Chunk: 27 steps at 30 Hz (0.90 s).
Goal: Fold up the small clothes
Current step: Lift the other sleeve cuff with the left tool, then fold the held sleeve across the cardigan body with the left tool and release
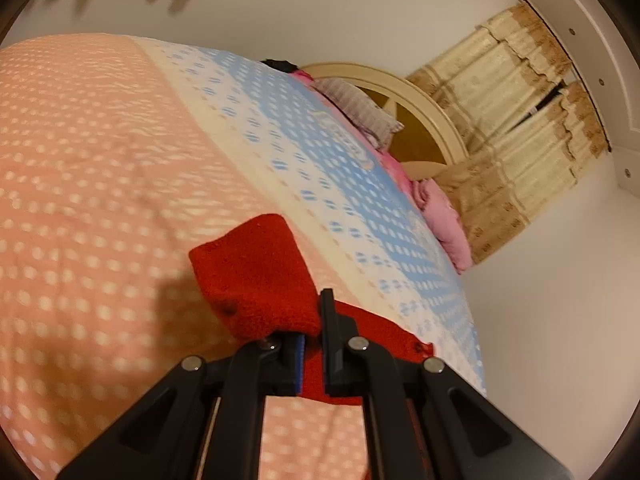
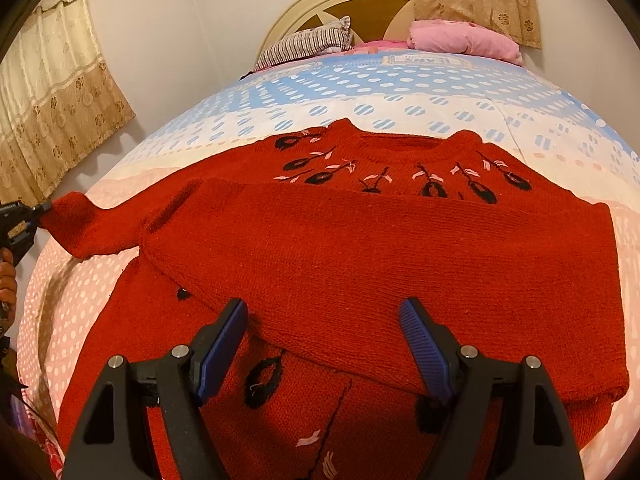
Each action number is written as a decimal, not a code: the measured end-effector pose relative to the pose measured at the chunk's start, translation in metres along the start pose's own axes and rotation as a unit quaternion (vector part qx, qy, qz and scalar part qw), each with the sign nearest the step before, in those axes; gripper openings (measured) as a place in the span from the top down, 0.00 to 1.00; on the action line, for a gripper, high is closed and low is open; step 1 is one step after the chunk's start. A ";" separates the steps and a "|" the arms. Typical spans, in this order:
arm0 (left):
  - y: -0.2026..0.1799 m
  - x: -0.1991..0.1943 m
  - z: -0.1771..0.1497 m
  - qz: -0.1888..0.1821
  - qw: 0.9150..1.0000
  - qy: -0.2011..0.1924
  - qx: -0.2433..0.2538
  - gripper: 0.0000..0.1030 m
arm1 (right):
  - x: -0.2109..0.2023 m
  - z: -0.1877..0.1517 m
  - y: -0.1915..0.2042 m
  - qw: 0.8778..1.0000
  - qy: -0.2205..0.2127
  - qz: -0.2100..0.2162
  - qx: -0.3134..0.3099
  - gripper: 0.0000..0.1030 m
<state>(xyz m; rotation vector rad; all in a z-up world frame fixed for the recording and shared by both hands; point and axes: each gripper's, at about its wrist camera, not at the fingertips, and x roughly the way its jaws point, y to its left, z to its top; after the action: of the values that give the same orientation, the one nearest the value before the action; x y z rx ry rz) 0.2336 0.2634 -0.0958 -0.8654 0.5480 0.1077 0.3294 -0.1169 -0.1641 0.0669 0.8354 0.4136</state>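
Note:
A small red knitted sweater (image 2: 360, 248) with black and pink flower stitching lies on the bed, neck towards the headboard. One sleeve is folded across its body. My right gripper (image 2: 324, 320) hovers open just above the sweater's lower middle, empty. My left gripper (image 1: 316, 344) is shut on the cuff of the other sleeve (image 1: 256, 276) and holds it raised off the bed. In the right wrist view that sleeve (image 2: 80, 224) stretches out to the left, where the left gripper (image 2: 38, 210) pinches its end.
The bedspread (image 2: 400, 92) is dotted, pink near me and blue farther off. A striped pillow (image 2: 308, 42) and a pink pillow (image 2: 464, 38) lie by the cream headboard (image 2: 320, 4). Curtains (image 2: 52, 112) hang on the left wall.

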 end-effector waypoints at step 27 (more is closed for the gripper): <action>-0.173 0.016 -0.047 -0.078 0.988 0.036 0.129 0.94 | -0.021 0.000 -0.013 0.998 -0.029 0.028 0.042 0.22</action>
<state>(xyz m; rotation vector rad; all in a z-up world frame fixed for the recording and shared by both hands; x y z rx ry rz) 0.2811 0.1130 -0.0082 -0.6582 0.5464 -0.1354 0.3213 -0.1370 -0.1521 0.1795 0.7956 0.4279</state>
